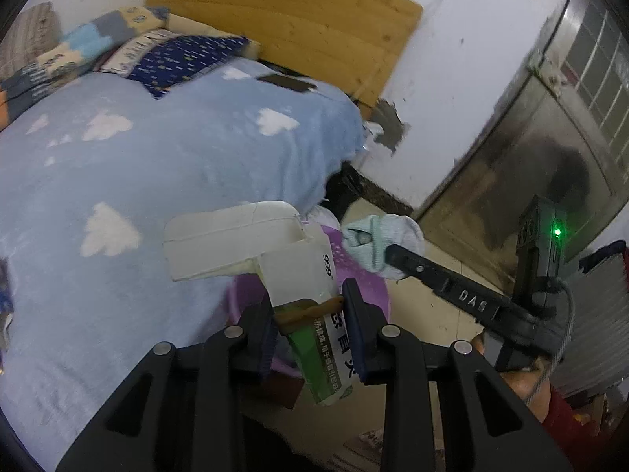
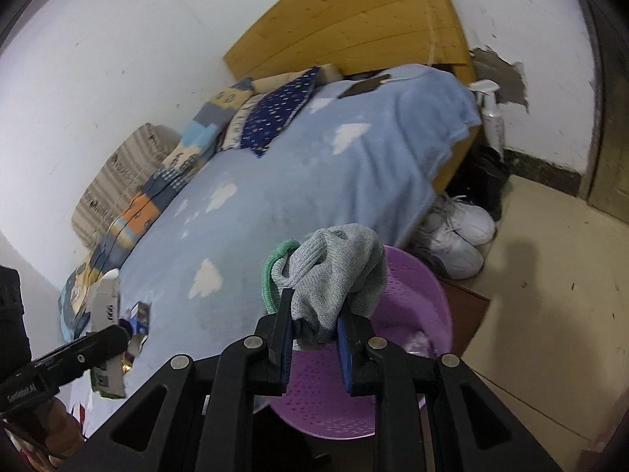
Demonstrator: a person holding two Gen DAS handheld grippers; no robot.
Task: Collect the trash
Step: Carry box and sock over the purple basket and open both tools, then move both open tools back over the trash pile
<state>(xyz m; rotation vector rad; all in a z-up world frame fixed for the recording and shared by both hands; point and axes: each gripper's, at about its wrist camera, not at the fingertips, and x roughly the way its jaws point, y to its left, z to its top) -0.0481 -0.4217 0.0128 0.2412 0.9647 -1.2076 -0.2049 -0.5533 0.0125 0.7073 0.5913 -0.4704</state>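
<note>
We carry a light, crushable medicine box (image 1: 302, 275) clenched in our left gripper (image 1: 308, 330) and a limp sock (image 2: 330, 275) pinched in our right gripper (image 2: 314, 338), above the purple basket (image 2: 416, 295).

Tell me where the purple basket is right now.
The purple basket sits on the floor beside the bed, just below the sock held by the right gripper, near the white sneakers.

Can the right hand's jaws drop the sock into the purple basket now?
Probably yes. The right gripper holds the sock just above the purple basket, with nothing in between.
</note>
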